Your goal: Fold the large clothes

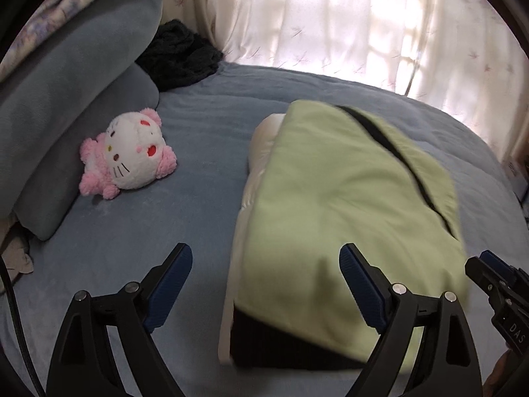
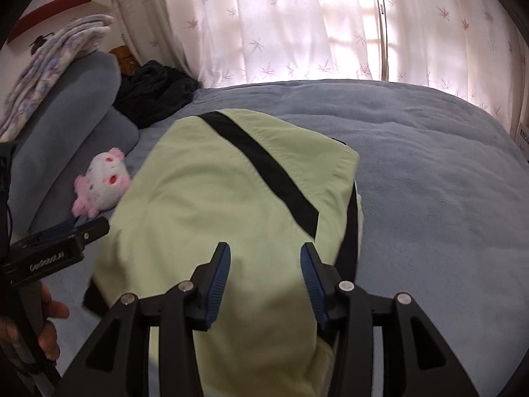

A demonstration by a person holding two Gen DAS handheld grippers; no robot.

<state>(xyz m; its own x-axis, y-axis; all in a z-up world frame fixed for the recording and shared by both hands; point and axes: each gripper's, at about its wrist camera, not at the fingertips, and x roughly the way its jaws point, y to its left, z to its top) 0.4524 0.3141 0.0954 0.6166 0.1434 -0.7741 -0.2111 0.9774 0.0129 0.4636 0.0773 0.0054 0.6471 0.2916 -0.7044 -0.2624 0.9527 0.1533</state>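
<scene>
Both grippers — left gripper (image 1: 266, 273), right gripper (image 2: 265, 266) — fingers spread, holding nothing, over green garment (image 2: 231, 198); bare bedspread (image 2: 429, 182) rightward.

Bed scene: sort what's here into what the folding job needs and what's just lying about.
For the job:
light green garment with black stripe
left gripper, open
right gripper, open
blue bed cover as the work surface

Just lying about:
pink and white plush toy
dark bundled cloth
grey-blue pillows
floral bedding
curtain
</scene>
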